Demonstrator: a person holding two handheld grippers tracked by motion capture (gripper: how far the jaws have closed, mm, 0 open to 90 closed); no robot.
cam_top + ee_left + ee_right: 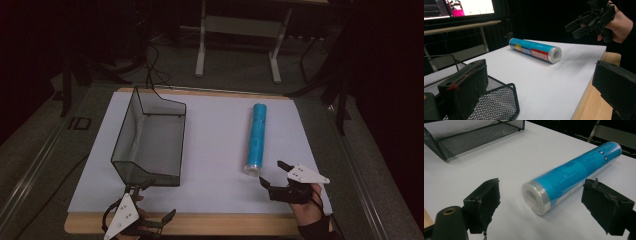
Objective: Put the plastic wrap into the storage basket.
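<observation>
Nearest the high camera, the left tool (pixel 150 202) hangs open at the worktop's (pixel 215 150) front edge, just before the mesh tray (pixel 150 140). Right of it, the right tool (pixel 274 174) gapes near the blue roll's (pixel 255 137) near end. Left gripper view: roll (pixel 535 50) lying on white paper, well apart. Right gripper view: jaws wide, roll (pixel 574 173) between and just beyond them, untouched.

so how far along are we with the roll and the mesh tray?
Nothing looks done: the roll lies on the white sheet, apart from the tray, which has nothing in it. In hand: the right claw is open, jaws either side of the roll's near end, not touching. The left claw is open by the tray's near corner. Left: grip, lift and probably move the roll into the tray.
</observation>
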